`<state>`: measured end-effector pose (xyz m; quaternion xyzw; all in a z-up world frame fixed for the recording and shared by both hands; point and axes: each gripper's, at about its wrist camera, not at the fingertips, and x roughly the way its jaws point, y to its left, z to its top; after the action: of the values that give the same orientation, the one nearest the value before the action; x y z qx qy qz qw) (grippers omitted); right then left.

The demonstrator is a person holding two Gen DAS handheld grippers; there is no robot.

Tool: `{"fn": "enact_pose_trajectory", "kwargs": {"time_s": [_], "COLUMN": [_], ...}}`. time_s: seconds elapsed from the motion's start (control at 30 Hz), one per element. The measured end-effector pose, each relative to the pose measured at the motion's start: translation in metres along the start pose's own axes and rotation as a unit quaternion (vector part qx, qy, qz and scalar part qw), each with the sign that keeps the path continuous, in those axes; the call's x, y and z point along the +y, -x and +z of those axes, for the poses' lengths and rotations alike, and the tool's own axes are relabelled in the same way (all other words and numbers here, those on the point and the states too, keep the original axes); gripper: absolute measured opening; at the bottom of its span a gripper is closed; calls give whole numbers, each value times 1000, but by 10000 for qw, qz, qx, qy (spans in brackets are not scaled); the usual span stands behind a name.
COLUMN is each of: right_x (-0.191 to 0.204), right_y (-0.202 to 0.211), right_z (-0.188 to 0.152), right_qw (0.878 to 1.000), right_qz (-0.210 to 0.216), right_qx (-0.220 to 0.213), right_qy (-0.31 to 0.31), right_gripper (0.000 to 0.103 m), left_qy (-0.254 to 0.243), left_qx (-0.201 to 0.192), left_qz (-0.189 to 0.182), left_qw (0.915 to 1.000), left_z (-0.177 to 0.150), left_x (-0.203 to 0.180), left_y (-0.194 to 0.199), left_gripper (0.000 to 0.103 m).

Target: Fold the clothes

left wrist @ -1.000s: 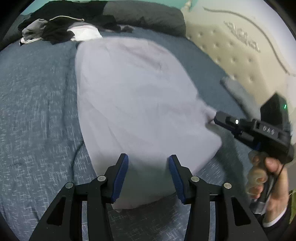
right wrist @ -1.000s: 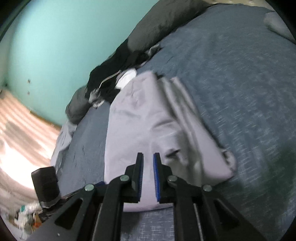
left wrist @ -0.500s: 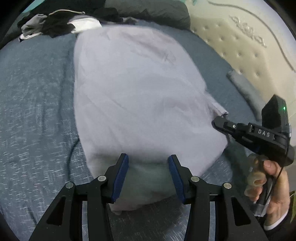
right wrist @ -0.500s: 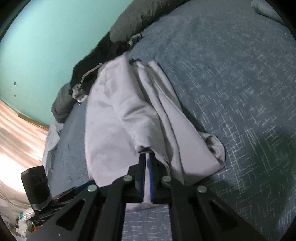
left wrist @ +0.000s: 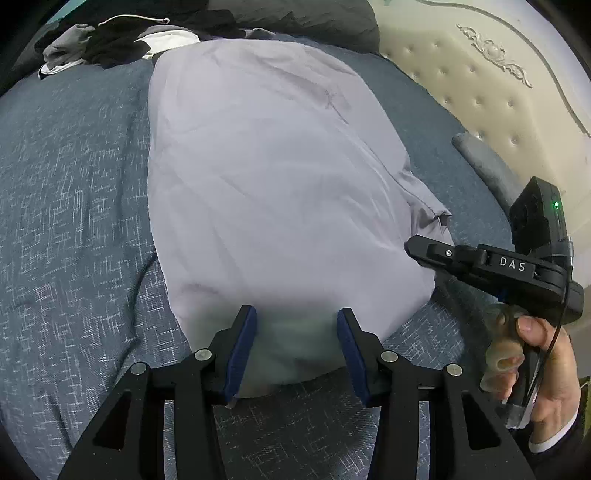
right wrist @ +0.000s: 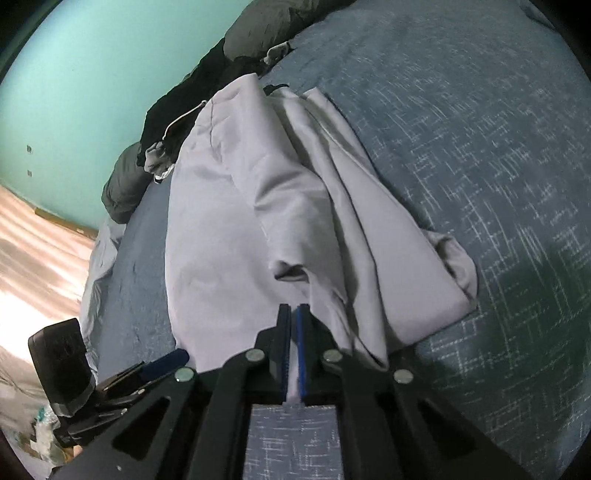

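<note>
Right wrist view: right gripper [right wrist: 294,325] pinches the near edge of the pale shirt [right wrist: 258,206].
Left gripper [left wrist: 297,334]: fingers spread over the shirt's near end.
Shirt: flat on the blue bed [left wrist: 74,184].

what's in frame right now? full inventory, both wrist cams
garment: 1, pale lilac, spread flat mid-bed, near edge bunched
bedspread: 1, blue-grey flecked, under everything
clothes pile: 1, black, grey and white, far end of bed
pillow: 1, dark grey, behind the pile
headboard: 1, cream tufted, right of bed
wall: teal, beyond bed
left gripper: black, blue pads, open over garment's near edge
right gripper: black, pinching garment edge
hand: 1, on right gripper's handle
</note>
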<state>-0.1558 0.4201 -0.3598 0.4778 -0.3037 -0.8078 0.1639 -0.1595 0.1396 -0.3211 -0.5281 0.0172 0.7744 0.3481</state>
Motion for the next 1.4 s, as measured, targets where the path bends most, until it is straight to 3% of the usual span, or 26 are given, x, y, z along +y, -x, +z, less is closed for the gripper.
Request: {"fn": "enact_pose_trajectory", "kwargs": {"time_s": [0.07,0.1,0.2,0.4,0.57,0.73,0.93,1.07,1.2,1.4], "right_x": [0,4,19,51,67,51,60,68,43,21], "right_y": [12,21,32,9,11,24,52,27,-6,-5], "right_z": [1,4,15,45,49,37,47,63,61,62], "right_qw": [9997,9994,9987,9966,9923,9912,9929,9901,9877,9881], "right_qz": [148,210,194,-231,-512,-700,-354,-509,-914,-1093], "right_qx": [-173,-288,-428,-84,93,273,-133,15,415,414], "right_qy": [-52,-36,177,785,1125,1088,1124,1305,1196,1001], "right_gripper": [2,8,8,8,8,8,8,8,8,3], "left_qy": [48,50,87,185,109,162,195,178,147,109], "left_qx": [-116,-204,-366,-484,-438,-476,-525,-463,-370,-339], "left_qz": [-88,-99,-99,-81,-170,-281,-222,-158,-148,-177], "left_qw": [9999,9997,9992,9986,9988,9983,9982,9986,9991,9992], "left_z": [4,7,18,37,50,54,57,59,56,52], "left_x": [2,4,14,30,29,40,46,43,42,41], "left_y": [9,15,25,25,13,12,15,9,0,-2], "left_gripper": [49,49,49,49,49,49,49,49,49,49]}}
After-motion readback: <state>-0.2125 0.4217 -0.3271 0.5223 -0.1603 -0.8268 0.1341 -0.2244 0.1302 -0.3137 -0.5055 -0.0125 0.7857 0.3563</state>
